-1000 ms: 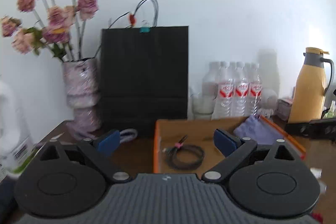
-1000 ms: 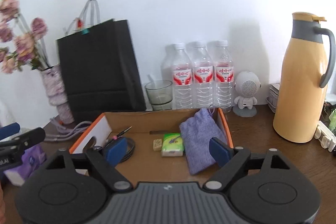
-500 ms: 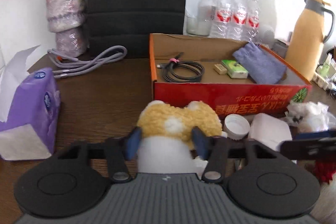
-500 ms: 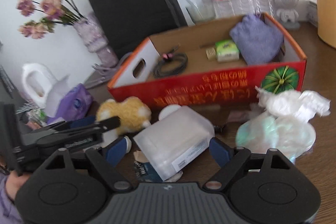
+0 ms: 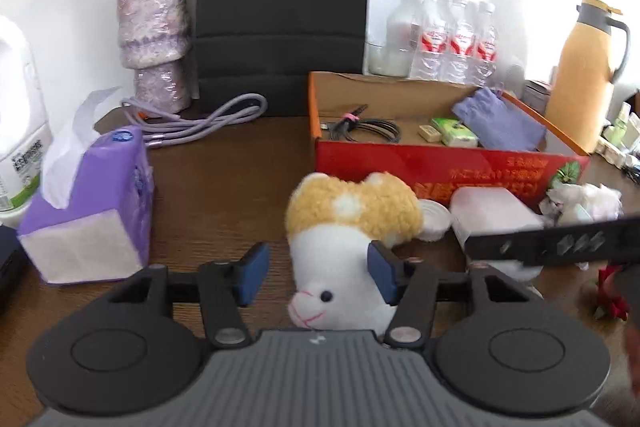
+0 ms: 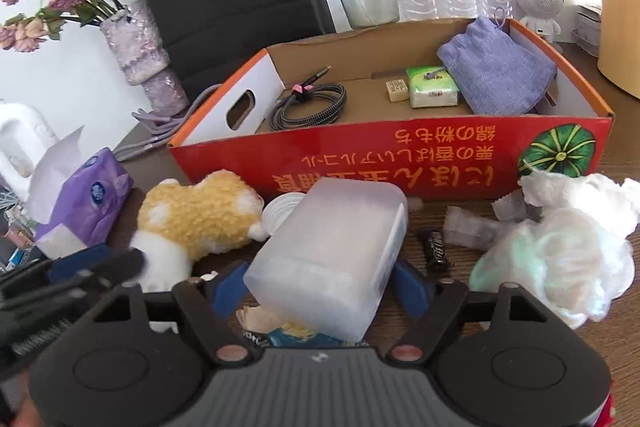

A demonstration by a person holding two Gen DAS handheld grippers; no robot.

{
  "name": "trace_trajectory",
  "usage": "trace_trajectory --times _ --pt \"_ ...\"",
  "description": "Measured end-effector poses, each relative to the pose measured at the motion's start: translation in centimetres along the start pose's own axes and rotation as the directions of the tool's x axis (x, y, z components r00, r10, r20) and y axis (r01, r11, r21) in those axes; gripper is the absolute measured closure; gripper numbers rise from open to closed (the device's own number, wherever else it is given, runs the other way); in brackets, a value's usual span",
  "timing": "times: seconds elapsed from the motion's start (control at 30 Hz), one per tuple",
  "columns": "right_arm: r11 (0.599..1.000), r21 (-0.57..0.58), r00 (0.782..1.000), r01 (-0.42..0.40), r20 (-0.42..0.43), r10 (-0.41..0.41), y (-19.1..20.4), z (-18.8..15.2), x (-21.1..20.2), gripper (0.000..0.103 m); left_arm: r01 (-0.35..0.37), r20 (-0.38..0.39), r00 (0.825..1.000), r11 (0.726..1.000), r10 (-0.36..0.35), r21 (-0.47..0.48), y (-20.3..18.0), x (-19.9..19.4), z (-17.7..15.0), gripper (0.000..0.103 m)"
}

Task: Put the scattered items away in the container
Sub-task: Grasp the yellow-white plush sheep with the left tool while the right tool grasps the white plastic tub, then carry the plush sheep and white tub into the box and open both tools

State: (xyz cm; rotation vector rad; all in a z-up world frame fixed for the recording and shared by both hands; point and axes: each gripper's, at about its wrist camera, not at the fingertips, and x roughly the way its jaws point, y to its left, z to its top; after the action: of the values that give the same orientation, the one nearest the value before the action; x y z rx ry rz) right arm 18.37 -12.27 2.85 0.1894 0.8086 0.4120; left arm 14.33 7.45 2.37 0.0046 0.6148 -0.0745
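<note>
A yellow and white plush toy (image 5: 352,211) lies on the wooden table in front of the red cardboard box (image 5: 440,163). My left gripper (image 5: 318,279) straddles its white body. Its jaws are opening: the right pad touches the plush, the left pad stands clear. In the right wrist view a translucent plastic case (image 6: 332,251) lies tilted over a snack packet (image 6: 276,327). My right gripper (image 6: 320,291) is closing around it, pads close beside its sides. The box (image 6: 400,155) holds a black cable, a purple pouch and a green tissue pack.
A white lid (image 6: 280,211), a small black item (image 6: 434,251) and crumpled plastic wrap (image 6: 560,259) lie before the box. A purple tissue pack (image 5: 92,203) stands at the left. At the back are a vase (image 5: 152,27), a black bag (image 5: 284,7), bottles (image 5: 452,43) and a yellow thermos (image 5: 584,75).
Both grippers dropped from facing the wall down to the table. The left jaws narrowed round the plush, then widened. The right gripper came close over the translucent case and its jaws narrowed.
</note>
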Motion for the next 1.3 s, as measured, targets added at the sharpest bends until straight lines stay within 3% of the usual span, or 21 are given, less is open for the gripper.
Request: trace_trajectory --times 0.03,0.2,0.27,0.3,0.43,0.57,0.63,0.7,0.83,0.93,1.0,1.1,1.3 --pt "1.000 0.011 1.000 -0.021 0.019 0.021 -0.3 0.1 -0.6 0.028 -0.002 0.000 1.000 1.000 0.002 -0.003 -0.1 0.1 -0.1 0.031" --pt "0.995 0.039 0.989 -0.095 0.118 0.090 -2.1 -0.5 -5.6 0.030 -0.026 0.013 1.000 0.998 0.025 0.060 -1.6 0.7 -1.5 0.012" --pt "0.997 -0.008 0.987 -0.082 0.139 0.082 -2.2 -1.6 -7.7 0.032 -0.056 -0.025 0.998 0.995 0.058 0.080 -2.2 1.7 -1.9 0.044" --pt "0.997 -0.035 0.987 -0.069 0.143 0.074 -2.2 -2.4 -8.6 0.032 -0.065 -0.032 0.997 0.995 0.067 0.072 -2.2 1.9 -2.1 0.048" --pt "0.996 -0.081 0.990 -0.044 0.128 0.055 -2.6 -5.3 -10.9 0.034 -0.095 -0.006 0.995 0.995 0.095 0.041 -1.9 0.5 -2.0 0.052" --pt "0.994 -0.090 0.989 -0.059 0.127 0.070 -3.3 -7.2 -12.6 0.034 -0.110 0.038 0.994 0.989 0.107 0.102 -2.4 -4.1 -1.6 0.053" --pt "0.992 -0.113 0.988 -0.058 0.135 0.073 -3.2 -7.9 -13.1 0.034 -0.068 -0.002 0.998 0.987 0.069 0.147 -2.5 -6.8 -1.5 0.053" --pt "0.988 -0.144 0.987 -0.060 0.139 0.080 -3.2 -8.5 -13.6 0.034 0.033 -0.091 0.996 0.985 -0.017 0.171 -1.9 -9.5 -1.5 0.053" --pt "0.986 -0.157 0.984 -0.062 0.157 0.087 -3.1 -9.3 -14.0 0.034 0.149 -0.281 0.954 0.977 -0.101 0.155 0.1 -13.5 -0.9 0.051" --pt "0.987 -0.141 0.981 -0.081 0.166 0.104 -3.5 -9.4 -13.7 0.034 0.164 -0.354 0.931 0.966 -0.085 0.200 -0.4 -14.1 -0.4 0.048" --pt "0.987 -0.137 0.979 -0.088 0.172 0.111 -3.7 -9.4 -13.4 0.034 0.142 -0.338 0.939 0.963 -0.058 0.230 -1.1 -13.6 0.2 0.047" --pt "0.985 -0.154 0.978 -0.077 0.179 0.104 -3.4 -9.4 -13.3 0.034 0.110 -0.259 0.965 0.964 -0.044 0.244 -1.7 -12.8 0.6 0.047" --pt "0.984 -0.163 0.978 -0.068 0.183 0.098 -3.4 -9.6 -12.7 0.034 0.075 -0.210 0.977 0.983 -0.039 0.165 -1.0 -9.8 1.3 0.045"
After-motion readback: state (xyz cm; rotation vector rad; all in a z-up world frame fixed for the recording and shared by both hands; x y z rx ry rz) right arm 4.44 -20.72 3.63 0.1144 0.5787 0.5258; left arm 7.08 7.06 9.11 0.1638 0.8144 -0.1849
